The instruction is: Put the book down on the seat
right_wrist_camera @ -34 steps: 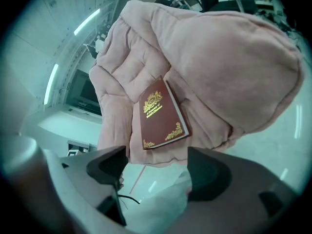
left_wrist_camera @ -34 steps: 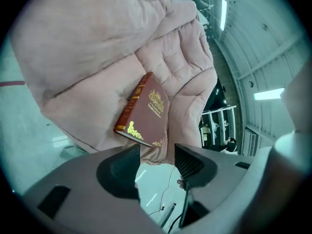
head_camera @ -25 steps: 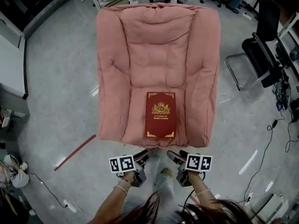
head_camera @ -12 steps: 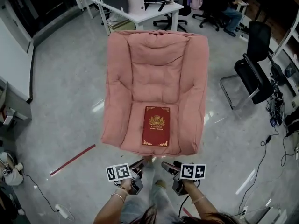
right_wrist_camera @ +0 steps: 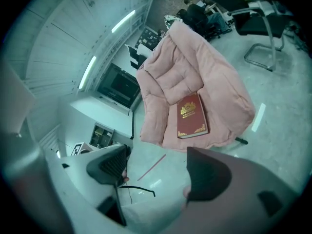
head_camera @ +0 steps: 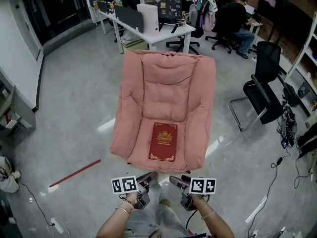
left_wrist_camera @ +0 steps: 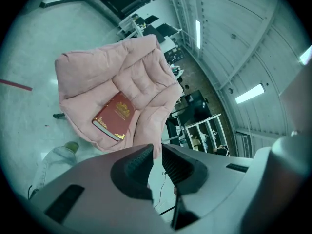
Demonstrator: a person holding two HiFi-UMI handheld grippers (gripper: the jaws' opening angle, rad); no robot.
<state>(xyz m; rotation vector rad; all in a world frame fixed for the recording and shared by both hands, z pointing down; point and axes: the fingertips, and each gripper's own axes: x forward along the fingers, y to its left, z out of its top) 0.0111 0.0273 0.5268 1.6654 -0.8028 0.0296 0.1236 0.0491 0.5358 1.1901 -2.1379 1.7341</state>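
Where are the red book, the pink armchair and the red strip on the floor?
red book (head_camera: 163, 142), head view, middle of its cover.
pink armchair (head_camera: 168, 86), head view, bare backrest cushion.
red strip (head_camera: 75, 173), head view, its middle.

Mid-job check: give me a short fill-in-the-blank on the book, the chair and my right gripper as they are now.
The red book lies flat on the ___ of the armchair.
The armchair's upholstery is ___ in colour.
The jaws of the right gripper are ___, with nothing between them.
Missing words: seat; pink; open.
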